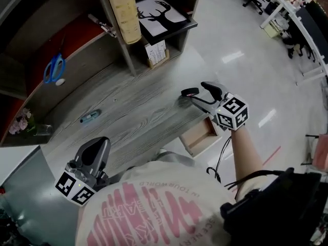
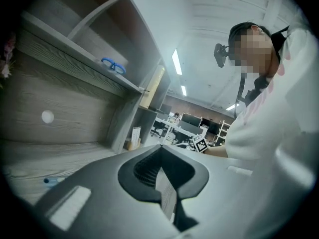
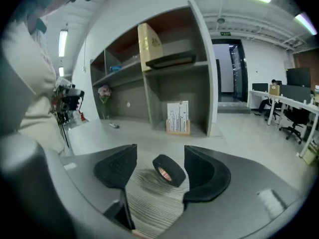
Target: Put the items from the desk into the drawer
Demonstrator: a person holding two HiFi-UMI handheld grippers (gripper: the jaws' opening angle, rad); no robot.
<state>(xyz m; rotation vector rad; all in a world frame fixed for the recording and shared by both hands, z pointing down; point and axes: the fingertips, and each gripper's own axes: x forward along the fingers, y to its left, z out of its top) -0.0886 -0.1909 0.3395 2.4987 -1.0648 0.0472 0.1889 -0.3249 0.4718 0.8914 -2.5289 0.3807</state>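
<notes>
A black tape roll [image 3: 168, 170] with a reddish core lies tilted on the grey wood desk [image 1: 138, 101], near the desk's right end. My right gripper [image 3: 160, 154] straddles it with the jaws open; neither pad touches it. From the head view the roll [image 1: 189, 92] sits just ahead of the right gripper [image 1: 201, 97]. A blue pen [image 1: 90, 116] lies at mid-desk toward the left. My left gripper [image 1: 99, 146] hovers near the front edge with its jaws together and nothing in them; in its own view the left gripper [image 2: 160, 151] points along the desk. The drawer [image 1: 202, 136] below the right end stands pulled out.
Blue scissors [image 1: 54, 67] and a small white round thing [image 1: 60, 81] rest on the shelf behind the desk. Pink flowers [image 1: 20, 121] stand at the far left. A cardboard tube [image 1: 124, 9], a deer picture [image 1: 159, 12] and a small card box [image 1: 156, 53] fill the shelving.
</notes>
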